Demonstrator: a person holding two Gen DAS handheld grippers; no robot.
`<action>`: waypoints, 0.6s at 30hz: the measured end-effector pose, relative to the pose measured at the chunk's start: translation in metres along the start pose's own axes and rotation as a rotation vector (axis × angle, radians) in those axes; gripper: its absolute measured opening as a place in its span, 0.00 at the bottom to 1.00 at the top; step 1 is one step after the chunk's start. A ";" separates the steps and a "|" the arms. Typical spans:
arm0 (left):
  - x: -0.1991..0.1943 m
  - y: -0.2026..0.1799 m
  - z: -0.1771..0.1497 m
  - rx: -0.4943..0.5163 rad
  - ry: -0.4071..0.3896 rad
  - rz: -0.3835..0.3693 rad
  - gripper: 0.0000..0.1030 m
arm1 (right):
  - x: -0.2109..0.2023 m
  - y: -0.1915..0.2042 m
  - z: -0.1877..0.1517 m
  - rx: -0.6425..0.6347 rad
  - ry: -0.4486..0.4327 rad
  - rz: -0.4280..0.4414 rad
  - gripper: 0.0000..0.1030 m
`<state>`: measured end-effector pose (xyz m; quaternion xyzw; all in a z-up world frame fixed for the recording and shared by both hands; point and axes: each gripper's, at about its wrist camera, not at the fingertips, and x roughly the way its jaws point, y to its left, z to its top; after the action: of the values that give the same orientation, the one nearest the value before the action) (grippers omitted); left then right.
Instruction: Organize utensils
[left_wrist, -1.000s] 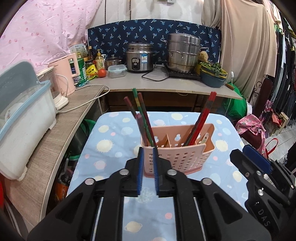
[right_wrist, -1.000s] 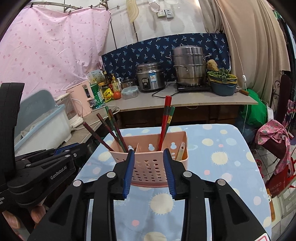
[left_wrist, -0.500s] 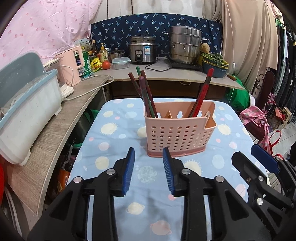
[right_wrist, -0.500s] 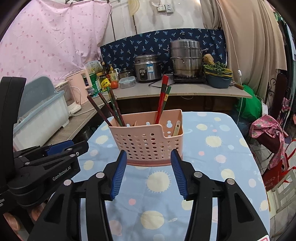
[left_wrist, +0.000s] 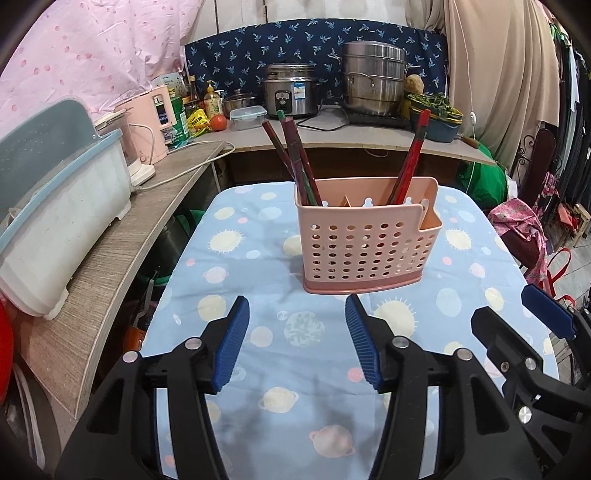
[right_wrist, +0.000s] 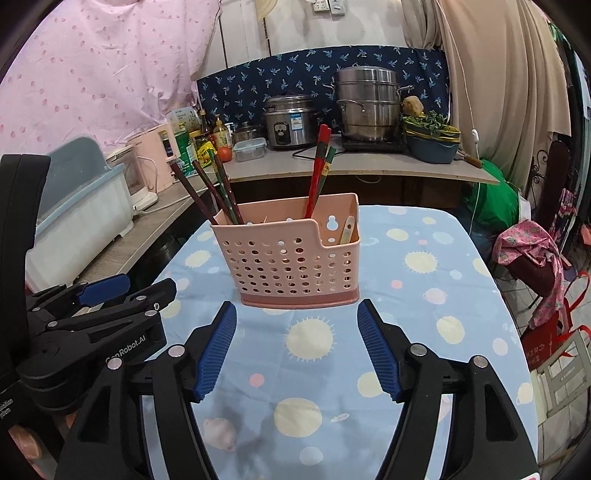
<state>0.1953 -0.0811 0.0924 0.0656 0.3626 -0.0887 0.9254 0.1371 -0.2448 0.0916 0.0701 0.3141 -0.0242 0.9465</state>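
Pulled back from the pink basket (left_wrist: 369, 243) since a second ago, both tools, and now sitting low over the blue cloth (left_wrist: 258, 280) with suns and planets on it. Left gripper (left_wrist: 297, 343) wide open after just spreading its jaws, holding nothing, only cloth showing between the blue pads (left_wrist: 229, 347). Right gripper (right_wrist: 297, 349) spread even wider, also just been opening, also holding nothing. Seen off to the side in each other's camera too.

Standing upright on the cloth just past the tips of both tools, not touching them: that pink basket (right_wrist: 291, 254) full of round holes. Leaning out of its left part, a bunch of dark red and green chopsticks (left_wrist: 295, 158). Leaning out of a part further right, a red pair (left_wrist: 410, 158). Tucked low in the short right end, a pale handle (right_wrist: 347, 229), too small to tell what kind.

Behind, on the counter (left_wrist: 332, 136): a rice cooker (left_wrist: 291, 90) and a big steel pot (left_wrist: 373, 83).
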 end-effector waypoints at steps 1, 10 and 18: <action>0.000 0.000 0.000 0.001 -0.001 0.002 0.57 | 0.000 -0.001 0.000 0.001 0.000 -0.004 0.68; -0.002 0.002 -0.004 0.005 -0.010 0.033 0.77 | 0.002 -0.009 -0.004 0.038 0.024 -0.019 0.82; 0.001 0.005 -0.008 0.001 -0.002 0.054 0.91 | 0.004 -0.010 -0.009 0.019 0.030 -0.062 0.94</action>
<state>0.1922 -0.0747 0.0860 0.0756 0.3597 -0.0639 0.9278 0.1345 -0.2539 0.0810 0.0698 0.3302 -0.0558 0.9397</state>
